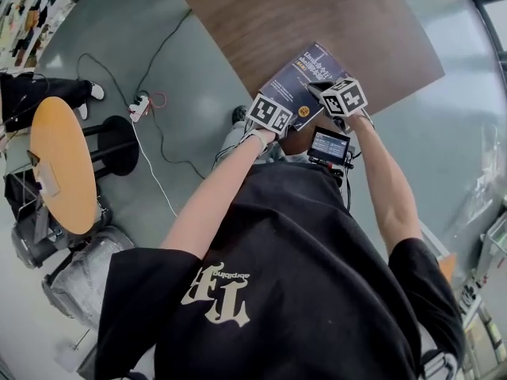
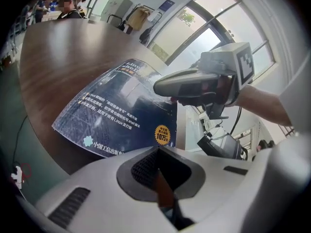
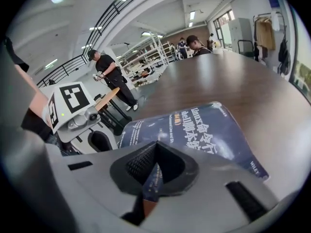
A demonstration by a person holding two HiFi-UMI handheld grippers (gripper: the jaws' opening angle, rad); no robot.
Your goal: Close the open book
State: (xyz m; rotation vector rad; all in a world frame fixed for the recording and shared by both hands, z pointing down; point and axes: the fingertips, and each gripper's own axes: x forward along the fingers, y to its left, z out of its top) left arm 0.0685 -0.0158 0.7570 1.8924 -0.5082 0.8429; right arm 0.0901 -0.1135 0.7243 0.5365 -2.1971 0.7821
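Observation:
A dark blue book (image 1: 305, 81) lies on the brown table (image 1: 317, 14) near its front edge, cover up with white print and a gold sticker (image 2: 163, 135). The cover (image 2: 121, 106) bows slightly. My left gripper (image 1: 273, 109) is shut at the book's near left corner, with only tabletop showing past its closed tips (image 2: 158, 152). My right gripper (image 1: 339, 95) hovers over the book's right part with its jaws together and nothing gripped. In the left gripper view the right gripper (image 2: 163, 87) points across the cover. In the right gripper view the book (image 3: 209, 125) lies just beyond the tips (image 3: 156, 147).
The table's curved front edge (image 1: 261, 77) runs just below the book. On the floor to the left stand a round orange table (image 1: 59, 165) and a black stool (image 1: 119, 141), with a power strip and cables (image 1: 141, 105). People stand at the table's far end (image 3: 194, 42).

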